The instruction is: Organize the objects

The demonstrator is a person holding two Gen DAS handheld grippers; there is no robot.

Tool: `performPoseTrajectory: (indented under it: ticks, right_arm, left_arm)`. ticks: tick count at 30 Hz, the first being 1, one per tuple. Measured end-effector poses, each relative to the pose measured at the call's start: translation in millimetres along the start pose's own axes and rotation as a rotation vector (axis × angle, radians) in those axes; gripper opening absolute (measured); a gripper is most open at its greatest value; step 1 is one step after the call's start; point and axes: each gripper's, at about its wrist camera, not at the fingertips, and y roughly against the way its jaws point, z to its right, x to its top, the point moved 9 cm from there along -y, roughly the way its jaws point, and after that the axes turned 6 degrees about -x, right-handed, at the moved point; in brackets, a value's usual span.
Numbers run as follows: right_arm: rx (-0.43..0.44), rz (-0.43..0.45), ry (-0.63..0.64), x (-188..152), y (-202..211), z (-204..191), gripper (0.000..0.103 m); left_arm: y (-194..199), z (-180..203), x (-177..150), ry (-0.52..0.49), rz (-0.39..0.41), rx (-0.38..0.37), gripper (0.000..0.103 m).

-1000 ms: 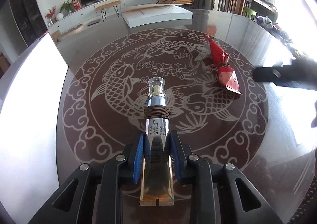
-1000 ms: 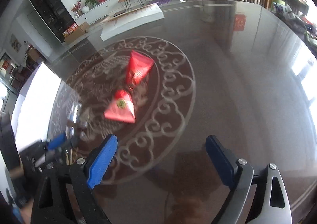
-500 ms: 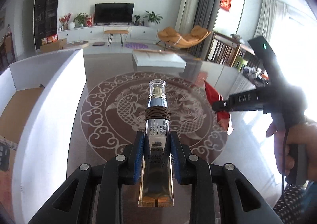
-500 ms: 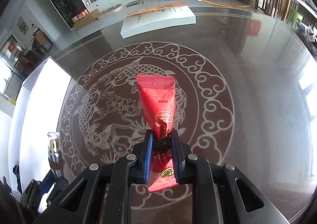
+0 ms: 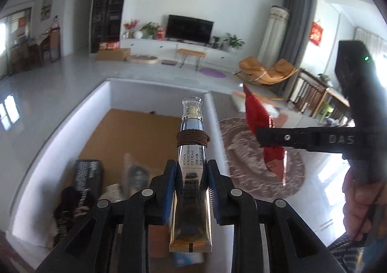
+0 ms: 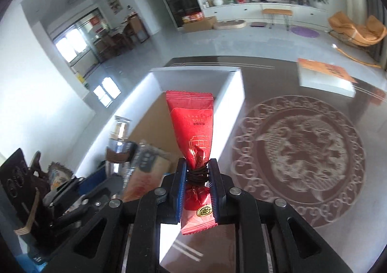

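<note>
My left gripper [image 5: 191,171] is shut on a gold-and-silver eye cream tube [image 5: 191,142] with a brown band wound round its neck; the tube hangs over the white open box [image 5: 72,125] with a brown floor. My right gripper [image 6: 198,171] is shut on a red snack packet [image 6: 193,123], pinched at its waist where a dark band is tied. The packet hangs above the box's right wall [image 6: 229,104]. In the left wrist view the right gripper [image 5: 260,137] and the red packet [image 5: 257,113] show at the right, held by a person's hand [image 5: 360,203].
Several packets and a dark box [image 5: 87,176] lie in the near end of the white box. The dark round table [image 6: 300,161] with a carp pattern lies to the right. A flat white box [image 6: 324,79] rests at its far edge. A living room lies beyond.
The right gripper closed on the red packet and lifted it off the table. Both grippers rose and swung left, from over the carp pattern to over the white box.
</note>
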Motion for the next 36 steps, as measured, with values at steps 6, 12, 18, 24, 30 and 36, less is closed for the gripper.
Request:
performPoseTrajectory:
  ticks: [6, 12, 18, 24, 30, 36]
  right_arm:
    - [0.058, -0.175, 0.08, -38.1, -64.3, -62.1, 0.022]
    - [0.001, -0.182, 0.076, -47.5, -63.6, -44.3, 0.051]
    - [-0.071, -0.107, 0.091, -31.3, -30.7, -21.5, 0.072]
    - [-0.12, -0.086, 0.145, -26.4, -20.7, -23.3, 0.072]
    - [-0.178, -0.09, 0.19, -26.0, -19.0, -24.1, 0.081]
    - [-0.166, -0.121, 0.21, -31.9, -24.1, -30.8, 0.096]
  left_arm:
    - [-27.2, -75.5, -31.1, 0.076, -0.158, 0.177, 0.045]
    - [-23.6, -80.3, -25.6, 0.083, -0.136, 0.287, 0.089]
    - [1.6, -64.5, -14.9, 0.096, -0.093, 0.422, 0.091]
    - [12.5, -53.1, -18.1, 0.053, -0.119, 0.485, 0.091]
    - [25.7, -55.8, -21.9, 0.047, -0.135, 0.528, 0.091]
    - [26.1, -69.0, -27.0, 0.121, -0.189, 0.499, 0.091]
